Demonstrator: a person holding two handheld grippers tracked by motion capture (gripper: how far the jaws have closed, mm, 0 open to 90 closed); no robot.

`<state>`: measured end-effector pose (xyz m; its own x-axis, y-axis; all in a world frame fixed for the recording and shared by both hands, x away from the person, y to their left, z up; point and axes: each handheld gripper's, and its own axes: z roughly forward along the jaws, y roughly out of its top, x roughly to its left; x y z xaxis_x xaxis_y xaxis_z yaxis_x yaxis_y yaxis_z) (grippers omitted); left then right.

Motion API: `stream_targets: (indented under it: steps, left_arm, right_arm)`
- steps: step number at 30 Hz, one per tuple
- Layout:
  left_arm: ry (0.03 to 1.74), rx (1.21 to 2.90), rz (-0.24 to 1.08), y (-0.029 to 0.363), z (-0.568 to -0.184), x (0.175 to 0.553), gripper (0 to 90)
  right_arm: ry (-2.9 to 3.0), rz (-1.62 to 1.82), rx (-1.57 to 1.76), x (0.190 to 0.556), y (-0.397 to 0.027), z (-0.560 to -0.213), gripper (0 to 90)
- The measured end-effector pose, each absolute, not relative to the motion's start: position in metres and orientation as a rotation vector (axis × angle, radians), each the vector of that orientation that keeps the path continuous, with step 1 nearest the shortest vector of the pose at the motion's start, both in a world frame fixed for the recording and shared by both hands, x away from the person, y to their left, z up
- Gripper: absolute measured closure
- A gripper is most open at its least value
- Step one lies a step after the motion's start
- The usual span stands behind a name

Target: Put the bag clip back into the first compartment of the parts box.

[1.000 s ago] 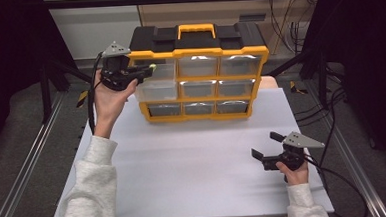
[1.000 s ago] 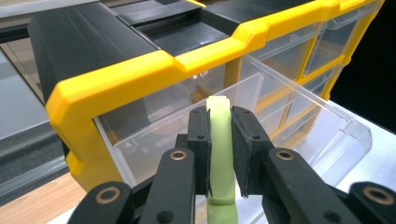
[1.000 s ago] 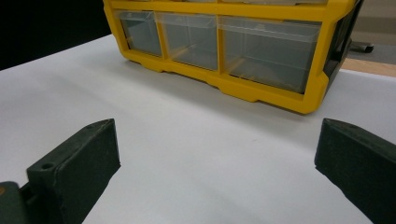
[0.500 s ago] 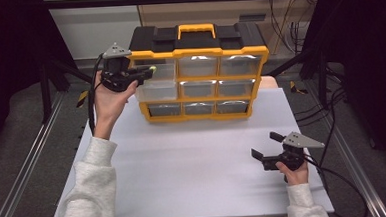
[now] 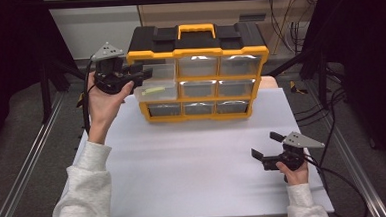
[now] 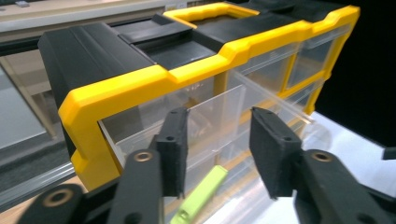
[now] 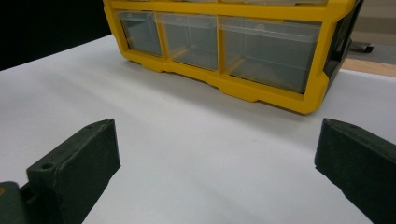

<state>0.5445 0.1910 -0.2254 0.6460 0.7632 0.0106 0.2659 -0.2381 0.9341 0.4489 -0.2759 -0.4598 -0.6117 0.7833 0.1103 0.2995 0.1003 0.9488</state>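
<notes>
Left gripper (image 6: 218, 154), jaws just opened and gripping nothing, hangs over the pulled-out drawer (image 5: 156, 88); green marker (image 6: 200, 195) lies lengthwise just below; right gripper (image 5: 268, 152) sits well apart, jaws wide, nothing held

The left gripper (image 5: 138, 75), at the upper left of the high view, has just been opening its jaws: a second ago they sat pinched on the clear side wall of the pulled-out drawer (image 5: 156, 86), and now the left gripper view shows a gap between the pads (image 6: 173, 151), with the drawer (image 6: 219, 121) wall standing in that gap, free of both. The green item (image 6: 201, 195) lies in the drawer below the jaws.
</notes>
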Motion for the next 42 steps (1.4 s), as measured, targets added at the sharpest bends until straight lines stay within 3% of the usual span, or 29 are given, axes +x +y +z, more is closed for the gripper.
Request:
stream_targets:
  steps: [10,26,42]
  left_arm:
    - [0.757,1.713,0.600,0.208,-0.232,0.523,30.2]
    - [0.717,1.656,0.562,0.232,-0.271,0.490,3.8]
    - [0.781,1.659,0.496,0.252,-0.358,0.476,0.0]
  right_arm:
    - [1.957,1.527,1.062,0.448,-0.276,-0.459,0.4]
    - [1.960,1.528,1.060,0.449,-0.276,-0.460,0.3]
    - [1.957,1.533,1.051,0.448,-0.276,-0.460,0.3]
